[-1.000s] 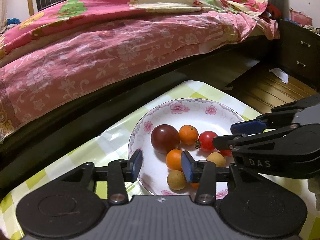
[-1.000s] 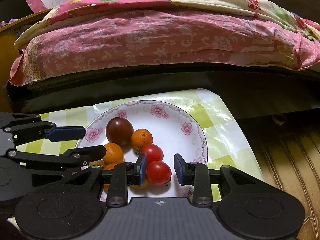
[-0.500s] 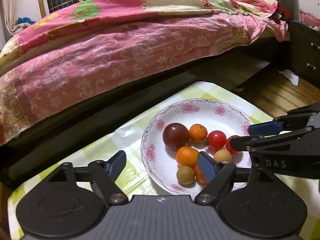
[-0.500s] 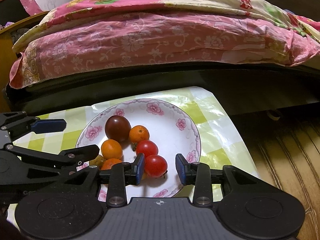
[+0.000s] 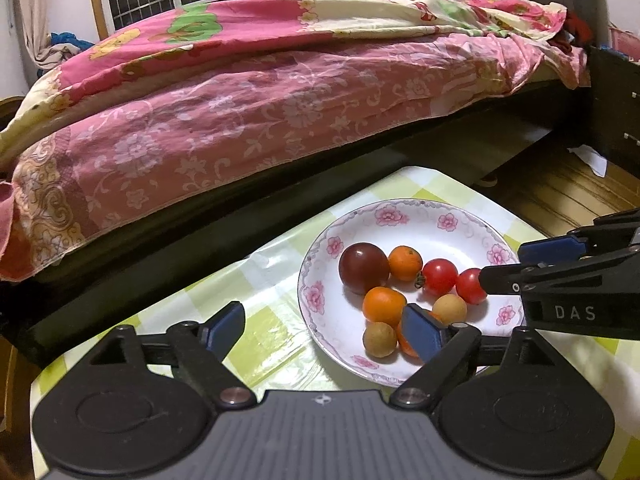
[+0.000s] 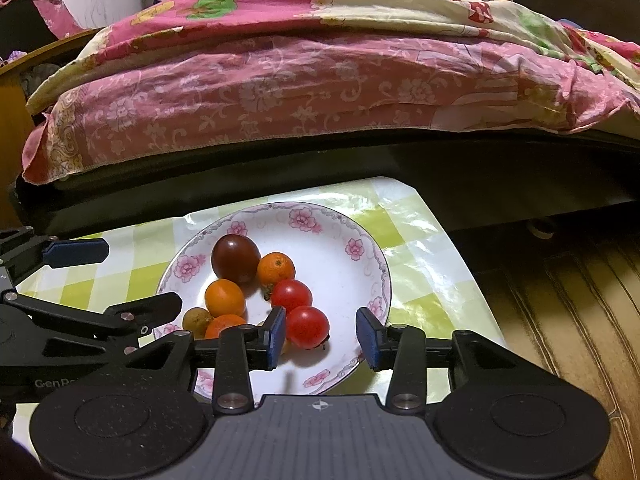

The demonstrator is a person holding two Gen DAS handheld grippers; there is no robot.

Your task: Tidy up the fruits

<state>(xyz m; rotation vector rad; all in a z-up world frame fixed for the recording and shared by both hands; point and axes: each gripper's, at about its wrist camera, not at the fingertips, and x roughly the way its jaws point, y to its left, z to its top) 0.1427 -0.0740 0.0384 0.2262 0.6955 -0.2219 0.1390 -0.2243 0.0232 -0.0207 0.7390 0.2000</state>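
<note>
left wrist view: left hand-held gripper [image 5: 322, 326] stands wide, its jaws just opened, gripping nothing, the plate's [image 5: 416, 216] near rim between them. right wrist view: right hand-held gripper [image 6: 322, 338], jaws just parted, brackets a red tomato [image 6: 307, 327] untouched.

Both grippers are matte black plastic with round discs at each side of a ribbed centre plate, silver screws at the linkage pivots and blue pads on the fingers. The right gripper [image 5: 520, 262] carries the white letters "DAS" on its side, and the left gripper [image 6: 132, 276] shows "GenRo" in grey.
</note>
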